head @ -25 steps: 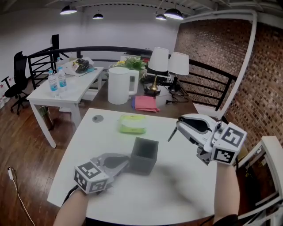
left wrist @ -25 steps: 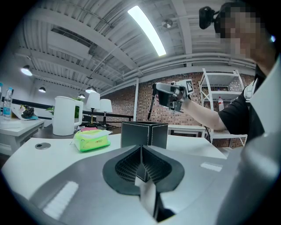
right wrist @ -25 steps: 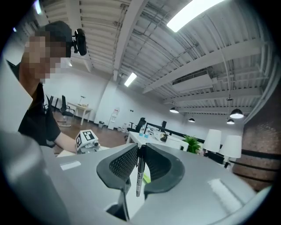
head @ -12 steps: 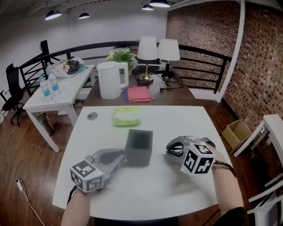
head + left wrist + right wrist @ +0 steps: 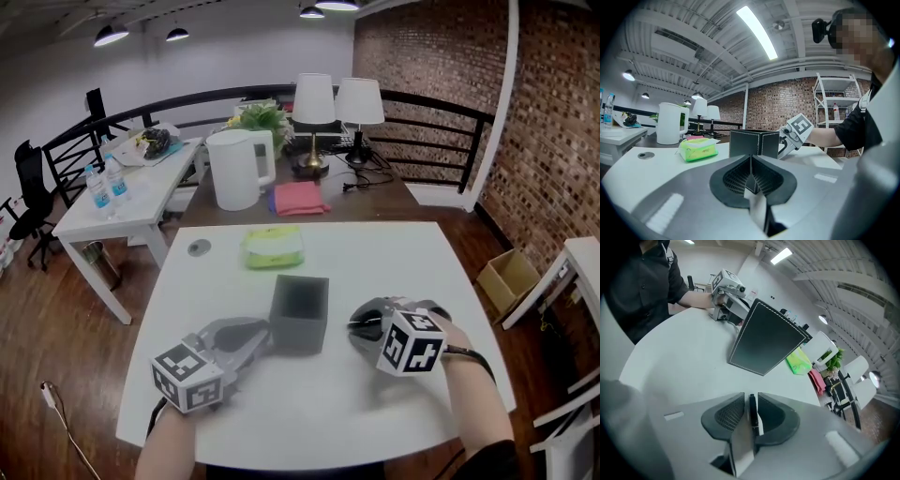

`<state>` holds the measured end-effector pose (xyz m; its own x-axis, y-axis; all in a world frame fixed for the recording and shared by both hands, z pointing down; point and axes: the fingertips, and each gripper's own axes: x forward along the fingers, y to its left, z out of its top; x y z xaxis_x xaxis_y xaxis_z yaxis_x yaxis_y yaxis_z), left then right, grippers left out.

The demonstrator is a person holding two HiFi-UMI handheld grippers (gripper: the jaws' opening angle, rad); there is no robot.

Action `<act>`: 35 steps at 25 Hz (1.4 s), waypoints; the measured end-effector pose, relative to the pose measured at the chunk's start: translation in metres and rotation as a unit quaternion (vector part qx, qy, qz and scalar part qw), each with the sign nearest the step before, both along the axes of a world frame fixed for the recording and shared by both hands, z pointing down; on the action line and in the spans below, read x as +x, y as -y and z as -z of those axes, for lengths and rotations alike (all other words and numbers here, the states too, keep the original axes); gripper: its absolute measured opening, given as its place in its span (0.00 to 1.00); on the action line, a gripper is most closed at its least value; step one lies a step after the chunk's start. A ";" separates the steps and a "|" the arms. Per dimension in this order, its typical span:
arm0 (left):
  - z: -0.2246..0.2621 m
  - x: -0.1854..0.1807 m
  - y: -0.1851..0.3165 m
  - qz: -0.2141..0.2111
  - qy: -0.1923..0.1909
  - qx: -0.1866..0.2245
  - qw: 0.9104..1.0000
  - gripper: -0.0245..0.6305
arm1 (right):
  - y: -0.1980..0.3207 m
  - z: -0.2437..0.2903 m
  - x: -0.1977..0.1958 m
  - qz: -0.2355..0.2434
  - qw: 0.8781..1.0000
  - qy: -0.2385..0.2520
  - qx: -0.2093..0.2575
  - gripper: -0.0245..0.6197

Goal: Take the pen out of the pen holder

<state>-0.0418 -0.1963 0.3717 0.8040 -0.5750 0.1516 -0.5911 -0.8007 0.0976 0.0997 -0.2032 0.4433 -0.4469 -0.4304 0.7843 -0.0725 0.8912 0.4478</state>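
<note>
My right hand-held gripper (image 5: 361, 325) sits low over the white round-cornered counter (image 5: 403, 258), right of centre in the head view and just beside the right wall of the dark grey square leather-look pen holder (image 5: 300, 314). Its jaws are opening. The slim black pen (image 5: 752, 416) lies between them along their length, in the lower middle of the right gripper view, with a thin gap showing beside it. The pen is therefore outside the holder. In that view the holder fills the upper centre as a tilted dark panel with pale stitching round its edge. My left hand-held gripper (image 5: 258, 337) lies lower left of centre in the head view, with its tips at the holder's lower left side; I cannot tell whether they touch it. Its jaws are together with nothing between them, and the holder stands upright straight ahead in the left gripper view. Above the holder in the head view lies a lime-green soft pack of tissues (image 5: 273, 247), well apart from it, with a small round grey disc (image 5: 197, 247) to its left. Both rest on the counter.
</note>
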 end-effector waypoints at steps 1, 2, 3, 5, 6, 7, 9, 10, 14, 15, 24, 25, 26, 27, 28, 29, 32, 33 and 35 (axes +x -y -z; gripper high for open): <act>0.000 0.000 0.000 0.000 0.000 0.000 1.000 0.06 | 0.000 0.001 -0.001 -0.002 1.000 0.005 -0.002 0.21; 0.000 0.000 0.000 0.000 0.000 0.000 1.000 0.06 | 0.000 0.002 -0.001 -0.003 1.000 0.010 -0.003 0.22; 0.000 -0.001 0.000 0.000 0.000 0.001 1.000 0.06 | 0.000 0.003 -0.002 -0.003 1.000 0.013 -0.005 0.24; 0.000 -0.001 0.000 0.000 0.000 0.001 1.000 0.06 | -0.001 0.004 -0.001 -0.004 1.000 0.019 -0.006 0.27; 0.001 0.000 0.000 0.000 0.000 0.001 1.000 0.06 | -0.001 0.005 0.000 -0.004 1.000 0.021 -0.005 0.27; 0.001 0.000 0.000 0.000 -0.001 0.000 1.000 0.06 | -0.001 0.007 0.001 -0.004 1.000 0.026 -0.002 0.28; 0.001 0.000 0.000 0.001 -0.001 0.000 1.000 0.06 | -0.001 0.013 0.000 -0.006 0.999 0.036 0.008 0.28; 0.000 -0.001 0.000 0.001 -0.001 0.000 1.000 0.06 | -0.001 0.017 0.000 -0.006 0.999 0.041 0.016 0.28; -0.002 -0.002 -0.001 0.001 0.001 -0.001 1.000 0.06 | -0.002 0.035 0.001 -0.013 0.994 0.095 0.045 0.28; -0.002 -0.001 -0.001 0.001 0.001 -0.001 1.000 0.06 | -0.003 0.041 0.003 -0.018 0.992 0.117 0.047 0.28; 0.000 -0.002 0.000 0.002 0.000 0.001 1.000 0.06 | 0.003 0.107 0.039 -0.132 0.888 0.438 0.043 0.10; 0.000 -0.002 0.000 0.002 0.000 0.002 1.000 0.06 | 0.005 0.109 0.045 -0.143 0.874 0.462 0.044 0.10; 0.000 -0.001 0.000 0.003 0.000 0.002 1.000 0.06 | 0.006 0.109 0.051 -0.153 0.863 0.480 0.044 0.08; 0.000 -0.001 -0.001 0.003 -0.001 0.002 1.000 0.06 | 0.005 0.108 0.057 -0.162 0.851 0.498 0.041 0.08; 0.000 -0.001 -0.001 0.003 -0.001 0.002 1.000 0.06 | 0.003 0.107 0.061 -0.169 0.838 0.518 0.031 0.08; 0.001 -0.001 -0.001 0.003 0.000 0.002 1.000 0.06 | 0.000 0.107 0.065 -0.173 0.824 0.539 0.018 0.07; 0.001 -0.001 0.000 0.003 0.000 0.003 1.000 0.06 | -0.004 0.112 0.067 -0.171 0.804 0.569 0.003 0.06; 0.002 -0.001 0.000 0.003 0.000 0.003 1.000 0.06 | -0.003 0.110 0.066 -0.173 0.809 0.562 0.003 0.06; 0.002 -0.001 -0.001 0.003 0.000 0.002 1.000 0.06 | 0.001 0.103 0.063 -0.180 0.821 0.541 0.002 0.06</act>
